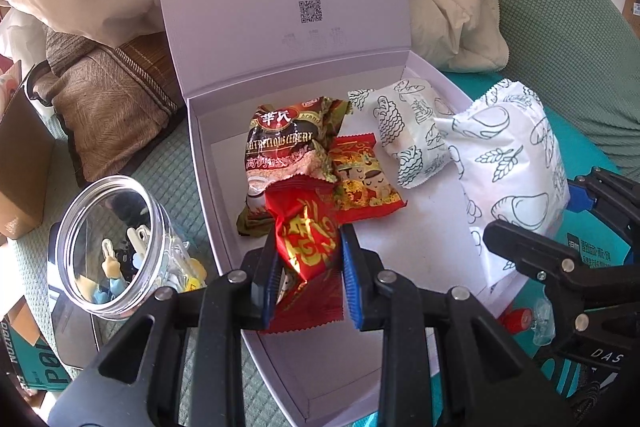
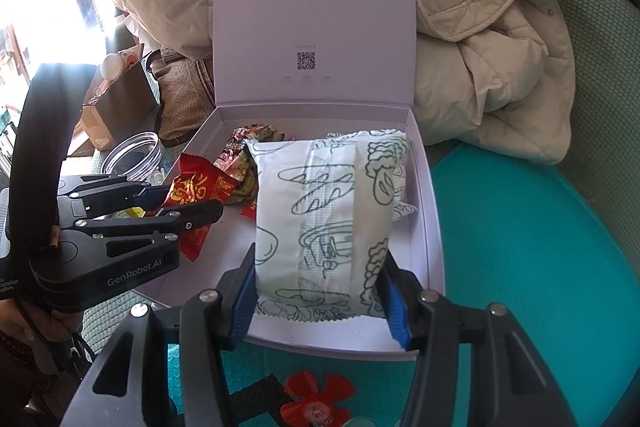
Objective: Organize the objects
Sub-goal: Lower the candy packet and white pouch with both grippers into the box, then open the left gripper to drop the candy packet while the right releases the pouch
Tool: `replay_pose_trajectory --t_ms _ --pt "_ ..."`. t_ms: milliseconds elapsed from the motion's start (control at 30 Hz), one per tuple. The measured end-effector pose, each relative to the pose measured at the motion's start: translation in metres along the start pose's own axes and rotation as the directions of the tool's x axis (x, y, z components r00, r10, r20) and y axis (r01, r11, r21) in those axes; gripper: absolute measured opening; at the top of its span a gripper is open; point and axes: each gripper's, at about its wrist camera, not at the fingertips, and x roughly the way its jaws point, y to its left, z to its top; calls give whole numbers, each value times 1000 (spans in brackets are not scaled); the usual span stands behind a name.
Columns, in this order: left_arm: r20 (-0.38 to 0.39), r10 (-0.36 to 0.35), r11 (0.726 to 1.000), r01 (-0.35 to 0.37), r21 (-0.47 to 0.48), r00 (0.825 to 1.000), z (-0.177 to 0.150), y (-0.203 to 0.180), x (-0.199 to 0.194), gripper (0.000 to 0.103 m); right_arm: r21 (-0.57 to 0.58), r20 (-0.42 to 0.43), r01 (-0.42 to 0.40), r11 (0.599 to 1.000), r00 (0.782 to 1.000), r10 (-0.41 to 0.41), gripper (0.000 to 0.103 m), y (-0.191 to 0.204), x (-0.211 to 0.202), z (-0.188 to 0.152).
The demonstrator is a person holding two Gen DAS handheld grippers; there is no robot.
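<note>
An open white box (image 1: pixel 224 195) (image 2: pixel 430 227) with its lid raised sits on the green sofa. Inside lie a brown cereal packet (image 1: pixel 280 147), a red cartoon snack packet (image 1: pixel 360 183) and a white line-drawn packet (image 1: pixel 408 131). My left gripper (image 1: pixel 308 259) is shut on a red and gold packet (image 1: pixel 310 239) over the box's near side. My right gripper (image 2: pixel 320 279) is shut on a larger white packet (image 2: pixel 328 211) with line drawings, held over the box's right half. In the right wrist view the left gripper (image 2: pixel 188 203) holds the red and gold packet (image 2: pixel 192 187) at the left.
A clear plastic jar (image 1: pixel 108 247) with small figures inside lies left of the box. A beige jacket (image 2: pixel 480 47) and a brown cushion (image 1: pixel 108 115) lie behind the box. A teal mat (image 2: pixel 520 247) spreads to the right, with a red flower-shaped piece (image 2: pixel 316 395) near the box's front.
</note>
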Motion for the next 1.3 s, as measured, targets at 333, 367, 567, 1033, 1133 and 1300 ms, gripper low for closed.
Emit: replay_pose_trajectory --t_ms 333,367,567,1033,1133,1300 --pt "0 12 999 -12 34 1000 -3 -5 10 26 -1 -27 2 1000 1000 -2 55 1 16 -3" --pt "1 12 999 -12 34 1000 -3 -5 11 26 -1 -28 5 1000 1000 -5 55 1 17 -4" --pt "1 41 997 -41 60 999 -3 -9 14 26 3 -50 19 1000 999 -18 55 -3 26 -8" --pt "-33 80 995 -78 60 996 -2 -11 16 27 -31 -80 43 999 996 -45 55 -4 38 -8" --pt "-47 94 994 -92 56 994 -1 -11 15 30 -39 -88 48 998 995 -51 56 -3 38 -7" --pt "-78 88 995 -84 49 993 0 -14 13 38 -45 -92 59 997 994 -63 57 -2 37 -5"
